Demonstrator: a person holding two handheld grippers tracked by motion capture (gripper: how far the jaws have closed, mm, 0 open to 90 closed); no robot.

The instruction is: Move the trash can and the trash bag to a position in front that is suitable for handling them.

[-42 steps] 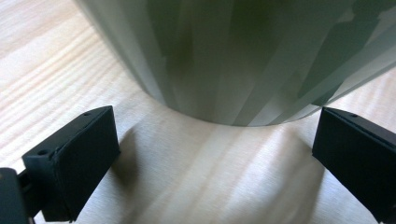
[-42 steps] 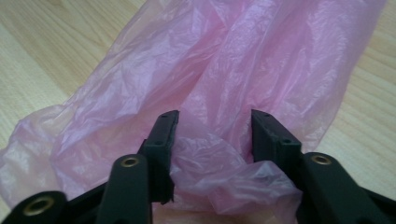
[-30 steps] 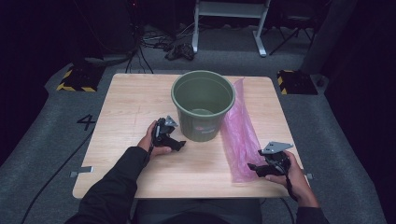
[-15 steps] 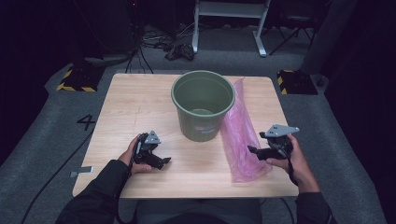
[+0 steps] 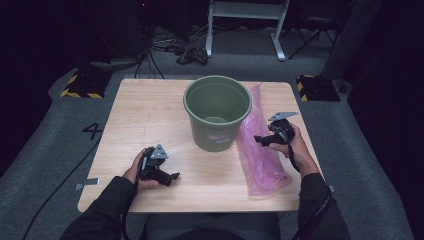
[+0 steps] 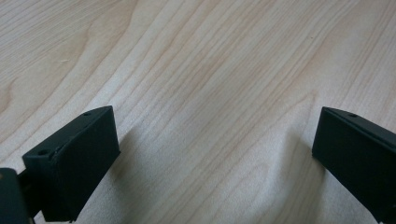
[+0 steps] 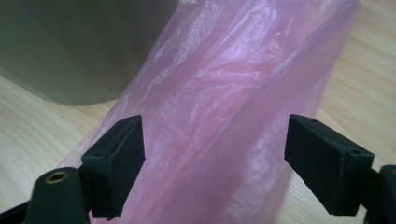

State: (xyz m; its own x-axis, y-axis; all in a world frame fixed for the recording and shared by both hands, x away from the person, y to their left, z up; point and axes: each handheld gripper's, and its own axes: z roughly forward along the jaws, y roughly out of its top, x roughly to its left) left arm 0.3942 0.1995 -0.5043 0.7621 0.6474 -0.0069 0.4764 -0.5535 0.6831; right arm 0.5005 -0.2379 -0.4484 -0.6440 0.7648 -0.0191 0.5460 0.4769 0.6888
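Note:
A green bucket point(image 5: 216, 112) stands upright at the middle of the wooden table point(image 5: 145, 110). To its right a long pink plastic bag point(image 5: 260, 150) lies flat; in the right gripper view the bag point(image 7: 224, 93) runs up beside the bucket's wall point(image 7: 79, 46). My right gripper point(image 5: 261, 139) hovers over the bag's middle. Its jaws point(image 7: 215, 154) have just been opening and stand wide, with the bag's film under and between them but no pad pressing on it. My left gripper point(image 5: 170, 177) rests low at the near left, open over bare wood point(image 6: 215, 154).
The table's near edge point(image 5: 200, 209) lies just behind both hands. Dark carpet surrounds the table, with a white frame point(image 5: 245, 20) and cables on the floor beyond its far side. A cable trails from the left forearm to the floor.
The left hand has drawn back from the bucket toward the near left. The right hand has travelled from the near right corner up along the bag toward the bucket.

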